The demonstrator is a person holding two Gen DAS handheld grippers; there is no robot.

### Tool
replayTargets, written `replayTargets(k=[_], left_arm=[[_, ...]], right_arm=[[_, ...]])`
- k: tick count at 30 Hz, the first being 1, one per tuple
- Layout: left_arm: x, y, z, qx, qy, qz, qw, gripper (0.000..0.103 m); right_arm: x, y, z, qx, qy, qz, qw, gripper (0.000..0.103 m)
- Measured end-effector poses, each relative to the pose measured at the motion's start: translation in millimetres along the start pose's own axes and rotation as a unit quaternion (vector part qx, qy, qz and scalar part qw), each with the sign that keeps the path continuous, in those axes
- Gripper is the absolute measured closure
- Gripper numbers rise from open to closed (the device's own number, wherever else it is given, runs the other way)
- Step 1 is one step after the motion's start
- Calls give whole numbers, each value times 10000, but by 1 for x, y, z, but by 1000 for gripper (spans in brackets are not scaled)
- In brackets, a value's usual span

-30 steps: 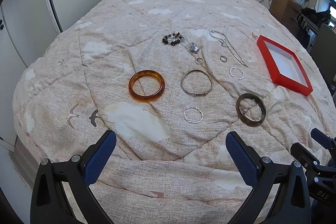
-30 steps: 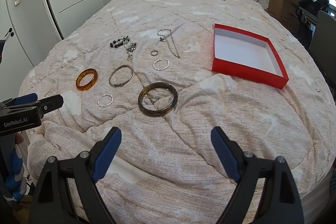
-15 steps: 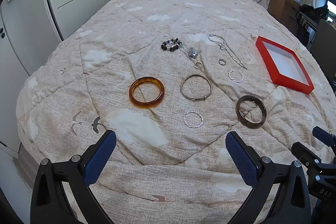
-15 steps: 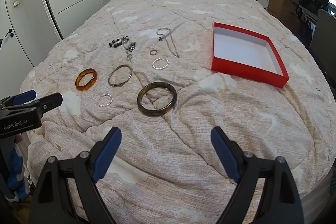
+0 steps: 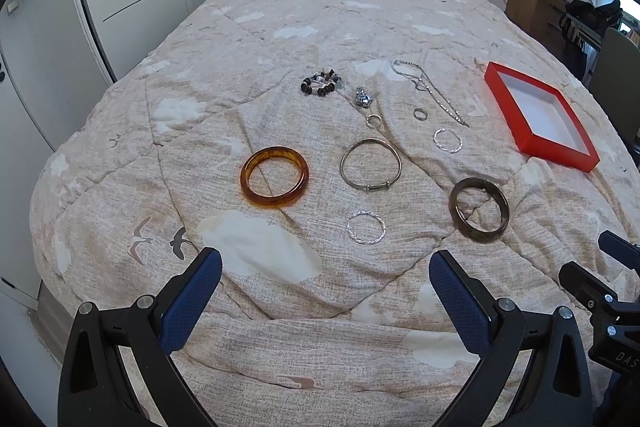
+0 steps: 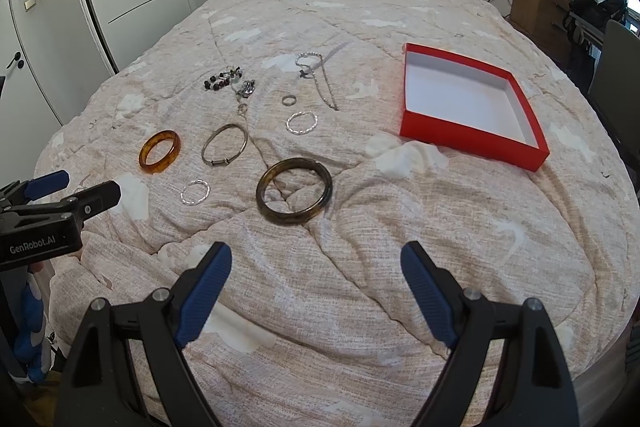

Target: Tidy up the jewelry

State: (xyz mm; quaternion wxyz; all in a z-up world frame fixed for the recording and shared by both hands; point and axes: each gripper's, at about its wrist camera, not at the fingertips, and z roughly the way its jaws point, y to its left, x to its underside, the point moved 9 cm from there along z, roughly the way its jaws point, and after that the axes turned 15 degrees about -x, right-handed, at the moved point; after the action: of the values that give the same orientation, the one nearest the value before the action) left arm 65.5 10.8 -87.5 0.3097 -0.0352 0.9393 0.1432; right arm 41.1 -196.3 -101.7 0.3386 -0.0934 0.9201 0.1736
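On the bed point(image 5: 280, 27), the jewelry lies ahead of both hand-held grippers. The left hand-held gripper point(image 5: 326, 291) gapes wide and empty, short of the amber bangle point(image 5: 274, 177) and twisted silver ring point(image 5: 366, 227). The right hand-held gripper point(image 6: 316, 281) is likewise spread and empty, just short of the dark bangle point(image 6: 294, 195). The silver chain point(image 6: 320, 79) runs lengthwise away from it; the red box point(image 6: 472, 137) lies ahead to its right.

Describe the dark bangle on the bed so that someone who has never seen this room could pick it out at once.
Start at the shallow red box with the white inside on the beige quilt. The dark brown-olive glossy bangle lies just left of it and nearer the foot of the bed. It is thick and dark, unlike the thin twisted silver ring and the orange amber bangle further left.
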Motion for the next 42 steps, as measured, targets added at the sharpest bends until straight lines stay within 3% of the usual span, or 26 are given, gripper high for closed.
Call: replayTargets(k=[12, 14, 15, 17, 19, 21, 26, 34, 42], left_arm=[[2, -1, 18, 28, 237, -75, 9997, 1], [0, 2, 22, 65, 284, -150, 9995, 3], [0, 3, 24, 82, 290, -179, 9994, 6], [-2, 2, 29, 203, 361, -211, 9989, 19], [-2, 0, 37, 299, 487, -230, 9981, 23], [-2, -5, 46, 390, 620, -205, 9971, 27], [-2, -25, 69, 613, 957, -105, 9935, 48], [5, -43, 115, 501, 1548, -108, 9866, 51], [12, -50, 133, 405, 1791, -82, 9830, 54]], right_arm=[[-3, -2, 11, -188, 93, -89, 9997, 19], [-5, -3, 14, -269, 99, -88, 9996, 25], [-6, -3, 15, -327, 112, -83, 9994, 29], [-8, -4, 20, -411, 158, -76, 9990, 46], [-12, -8, 26, -507, 199, -30, 9985, 54], [-15, -11, 33, -583, 230, 6, 9980, 58], [-24, -22, 56, -777, 390, 84, 9962, 69], [-37, -44, 97, -917, 665, 226, 9933, 72], [-29, -49, 134, -1121, 1055, 293, 9877, 71]])
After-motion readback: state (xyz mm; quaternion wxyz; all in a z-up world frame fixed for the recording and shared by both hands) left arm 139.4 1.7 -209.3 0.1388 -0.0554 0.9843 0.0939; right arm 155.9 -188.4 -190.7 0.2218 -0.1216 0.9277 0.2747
